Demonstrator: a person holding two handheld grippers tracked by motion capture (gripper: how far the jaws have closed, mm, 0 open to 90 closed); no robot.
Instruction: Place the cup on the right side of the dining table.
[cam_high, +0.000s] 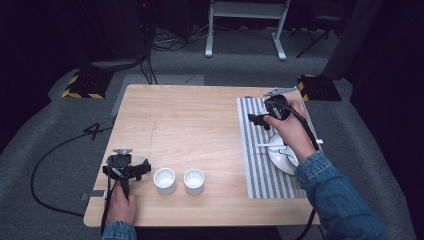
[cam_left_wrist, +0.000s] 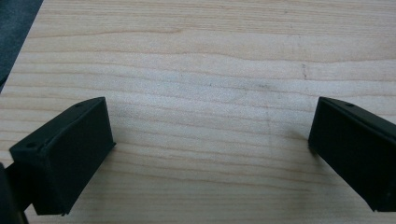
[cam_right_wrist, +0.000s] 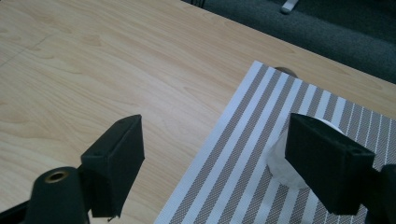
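A: The left gripper (cam_high: 131, 170) was held low over the pale wooden table (cam_high: 190, 120), jaws spread wide, just beside two small white ceramic cups (cam_high: 164, 180).

B: The right gripper (cam_right_wrist: 215, 154) was raised above the grey-and-white striped placemat (cam_right_wrist: 243, 154), jaws also parted, nothing pinched; a white object (cam_right_wrist: 280, 163) was seen beside one jaw.

Pale wood-grain table (cam_high: 190, 125), grey/white striped mat (cam_high: 255, 150), 2 white cups (cam_high: 164, 180), white plate (cam_high: 280, 159), black claws (cam_high: 126, 171), denim-blue sleeve (cam_high: 340, 200).

White cup (cam_right_wrist: 285, 163) stands upright on the striped mat (cam_right_wrist: 233, 158).
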